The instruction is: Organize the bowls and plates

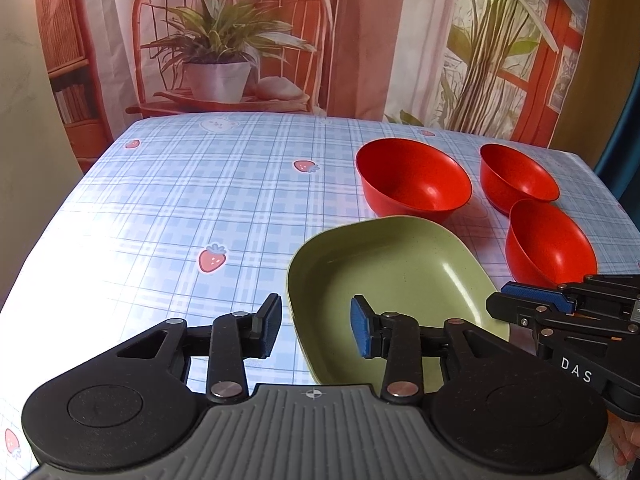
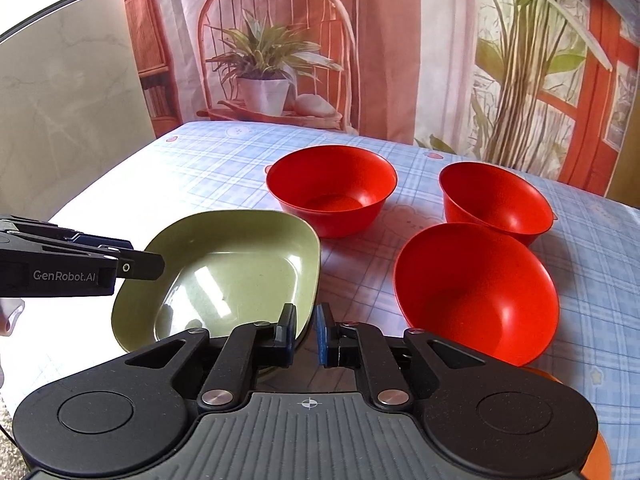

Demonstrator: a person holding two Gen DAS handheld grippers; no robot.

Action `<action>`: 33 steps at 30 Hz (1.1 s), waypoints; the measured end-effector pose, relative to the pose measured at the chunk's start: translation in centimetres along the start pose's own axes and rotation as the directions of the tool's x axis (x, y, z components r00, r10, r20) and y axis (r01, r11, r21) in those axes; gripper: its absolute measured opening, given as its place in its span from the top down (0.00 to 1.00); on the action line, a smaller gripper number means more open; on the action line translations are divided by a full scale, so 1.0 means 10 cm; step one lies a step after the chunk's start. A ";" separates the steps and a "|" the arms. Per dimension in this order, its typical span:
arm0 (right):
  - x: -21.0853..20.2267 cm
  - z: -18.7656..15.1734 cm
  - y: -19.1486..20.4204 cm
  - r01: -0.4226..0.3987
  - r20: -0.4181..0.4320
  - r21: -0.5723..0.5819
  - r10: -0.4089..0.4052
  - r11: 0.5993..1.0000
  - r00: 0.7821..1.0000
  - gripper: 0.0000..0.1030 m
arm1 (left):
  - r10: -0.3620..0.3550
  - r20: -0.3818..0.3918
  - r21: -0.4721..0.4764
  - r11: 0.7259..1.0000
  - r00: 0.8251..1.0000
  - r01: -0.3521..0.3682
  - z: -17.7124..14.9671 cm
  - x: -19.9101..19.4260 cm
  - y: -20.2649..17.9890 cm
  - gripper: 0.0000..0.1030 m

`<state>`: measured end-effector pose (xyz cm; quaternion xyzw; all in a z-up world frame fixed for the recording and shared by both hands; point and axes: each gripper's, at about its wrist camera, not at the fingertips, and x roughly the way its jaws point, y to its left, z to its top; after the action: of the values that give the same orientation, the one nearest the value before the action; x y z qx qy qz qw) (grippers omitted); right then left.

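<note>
Beside the green plate, the left gripper reads "GenRobot.AI", seemingly closed.

left hand-held gripper spread, right hand-held gripper narrowed

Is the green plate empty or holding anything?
Empty: the green plate shows only a bare, glossy inside in both wrist views.

Bright daylight, glare on the tablecloth, fisheye-warped edges.
</note>
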<state>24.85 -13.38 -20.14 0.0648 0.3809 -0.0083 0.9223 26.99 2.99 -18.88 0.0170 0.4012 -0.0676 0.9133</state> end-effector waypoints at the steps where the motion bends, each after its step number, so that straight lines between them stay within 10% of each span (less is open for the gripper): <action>1: -0.02 0.00 -0.01 0.000 0.003 0.003 0.000 1.000 1.000 0.88 | 0.006 0.008 0.000 1.000 1.000 -0.006 0.01 -0.02 0.00 0.58; 33: -1.12 -0.41 -0.86 0.072 0.111 0.114 -0.085 0.991 0.990 0.84 | -0.137 0.023 0.068 0.988 0.990 0.135 -0.21 -0.52 -0.96 0.58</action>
<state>13.48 -21.80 -16.13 0.0998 0.3279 -0.0692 0.9369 20.69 -5.80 -16.25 0.0192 0.3864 -0.1433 0.9109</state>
